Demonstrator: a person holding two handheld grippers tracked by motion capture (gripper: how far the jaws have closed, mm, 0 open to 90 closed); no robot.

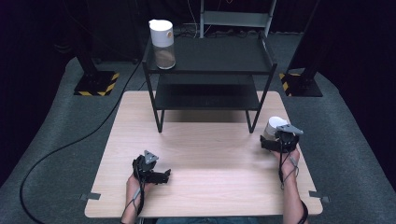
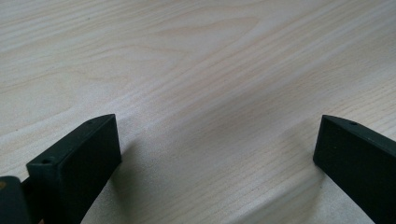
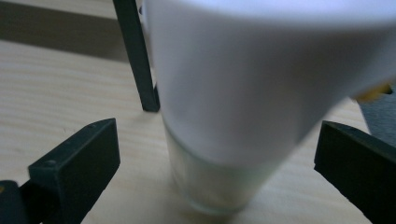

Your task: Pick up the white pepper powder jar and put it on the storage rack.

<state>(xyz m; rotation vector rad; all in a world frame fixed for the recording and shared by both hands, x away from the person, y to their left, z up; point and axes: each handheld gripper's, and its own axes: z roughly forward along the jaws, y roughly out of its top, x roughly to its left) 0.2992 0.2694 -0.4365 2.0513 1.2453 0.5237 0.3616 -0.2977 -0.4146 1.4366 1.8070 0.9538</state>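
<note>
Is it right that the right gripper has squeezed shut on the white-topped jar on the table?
Not quite. The right gripper is open: in the right gripper view its jaws stand wide apart on either side of the white-topped jar, which stands on the table, not squeezed.

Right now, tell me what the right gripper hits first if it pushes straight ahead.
The right gripper points at the white-lidded glass jar standing between its open jaws, so it would likely meet the jar first. The black shelf leg stands farther back.
</note>
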